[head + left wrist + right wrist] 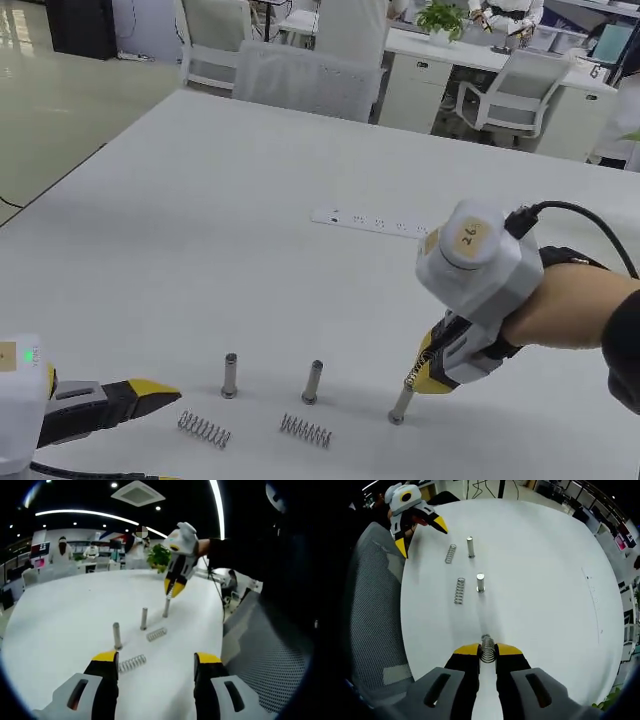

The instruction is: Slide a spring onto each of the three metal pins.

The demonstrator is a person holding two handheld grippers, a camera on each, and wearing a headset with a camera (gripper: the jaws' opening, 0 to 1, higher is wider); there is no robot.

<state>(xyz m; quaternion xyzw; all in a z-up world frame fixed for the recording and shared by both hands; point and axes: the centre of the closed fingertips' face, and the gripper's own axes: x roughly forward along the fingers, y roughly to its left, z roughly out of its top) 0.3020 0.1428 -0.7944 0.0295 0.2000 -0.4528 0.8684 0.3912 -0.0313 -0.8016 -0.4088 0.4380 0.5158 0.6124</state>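
Three metal pins stand upright in a row on the white table: the left pin (230, 375), the middle pin (313, 382) and the right pin (401, 404). My right gripper (424, 376) is shut on a spring (488, 648) and holds it at the top of the right pin. Two loose springs lie flat in front of the pins, one spring (204, 429) to the left and the other spring (305, 431) near the middle. My left gripper (156, 661) stands open at the table's near left, with a loose spring (132, 663) just ahead of its jaws.
A white power strip (372, 222) lies further back on the table. Office chairs (305, 78) and desks stand beyond the far edge. People sit in the background.
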